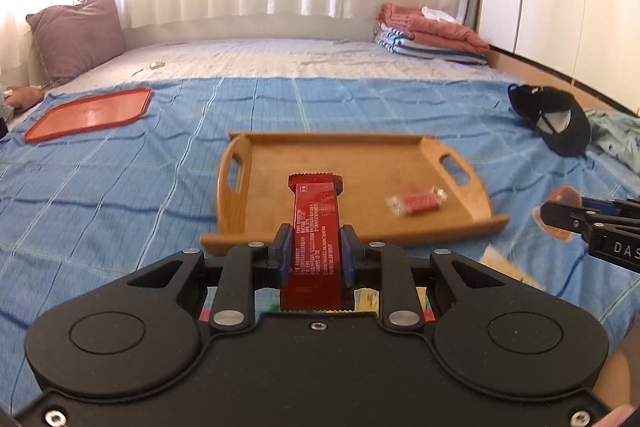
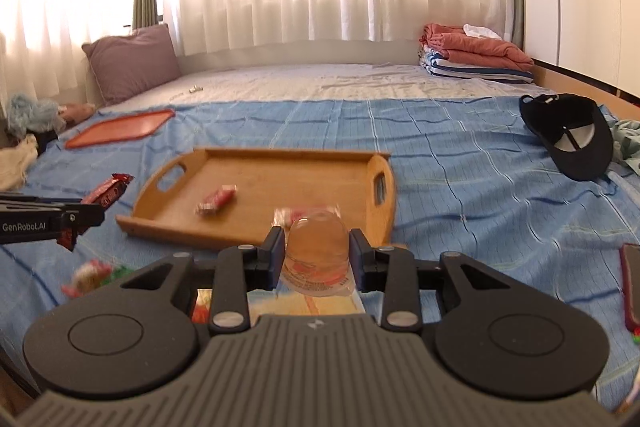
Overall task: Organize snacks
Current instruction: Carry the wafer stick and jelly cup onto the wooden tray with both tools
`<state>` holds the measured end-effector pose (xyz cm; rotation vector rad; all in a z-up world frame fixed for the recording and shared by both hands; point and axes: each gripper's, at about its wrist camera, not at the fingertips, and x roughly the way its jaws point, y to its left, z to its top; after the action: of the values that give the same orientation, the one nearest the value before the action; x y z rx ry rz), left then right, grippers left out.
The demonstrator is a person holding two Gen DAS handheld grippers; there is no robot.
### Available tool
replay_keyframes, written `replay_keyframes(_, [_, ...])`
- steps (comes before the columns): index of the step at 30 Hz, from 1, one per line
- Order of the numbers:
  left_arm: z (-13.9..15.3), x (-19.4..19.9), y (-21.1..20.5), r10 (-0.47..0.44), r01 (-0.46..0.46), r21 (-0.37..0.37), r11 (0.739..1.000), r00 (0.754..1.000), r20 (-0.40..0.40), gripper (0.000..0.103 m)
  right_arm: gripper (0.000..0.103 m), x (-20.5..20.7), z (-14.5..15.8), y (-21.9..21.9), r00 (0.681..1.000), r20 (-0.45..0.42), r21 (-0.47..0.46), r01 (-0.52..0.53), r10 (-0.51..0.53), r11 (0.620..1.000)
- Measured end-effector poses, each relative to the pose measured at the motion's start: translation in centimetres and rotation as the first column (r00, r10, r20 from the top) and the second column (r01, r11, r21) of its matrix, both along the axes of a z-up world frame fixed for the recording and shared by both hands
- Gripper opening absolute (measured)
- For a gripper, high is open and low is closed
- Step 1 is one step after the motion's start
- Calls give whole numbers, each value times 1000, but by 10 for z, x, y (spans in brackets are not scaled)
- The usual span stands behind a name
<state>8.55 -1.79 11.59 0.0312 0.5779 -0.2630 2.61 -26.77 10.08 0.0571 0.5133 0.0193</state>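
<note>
Left gripper (image 1: 316, 251) clamping long red foil snack bar (image 1: 316, 227); right gripper (image 2: 318, 253) pinching clear orange jelly cup (image 2: 318, 243); both hovering near rectangular wooden tray (image 2: 280, 179).

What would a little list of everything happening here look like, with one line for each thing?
left gripper: shut on red snack bar, above the tray's near edge
right gripper: shut on jelly cup
wooden tray: on the blue bedspread, holds one small red candy
orange lid: far left on the bed
black cap: right side
folded clothes: back corner
</note>
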Motion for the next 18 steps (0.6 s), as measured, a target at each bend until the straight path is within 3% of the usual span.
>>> replay_keyframes(11, [31, 67, -12, -19, 20, -36, 999, 1000, 7, 24, 38, 68, 31, -4, 1000, -7, 36, -20, 21, 999])
replay_keyframes(14, [29, 90, -19, -25, 25, -16, 1000, 1000, 6, 24, 38, 95, 33, -9, 999, -44, 66, -18, 20, 998])
replay_keyframes(18, [22, 127, -23, -29, 28, -43, 999, 999, -30, 24, 38, 134, 26, -18, 994, -108, 124, -2, 16, 992])
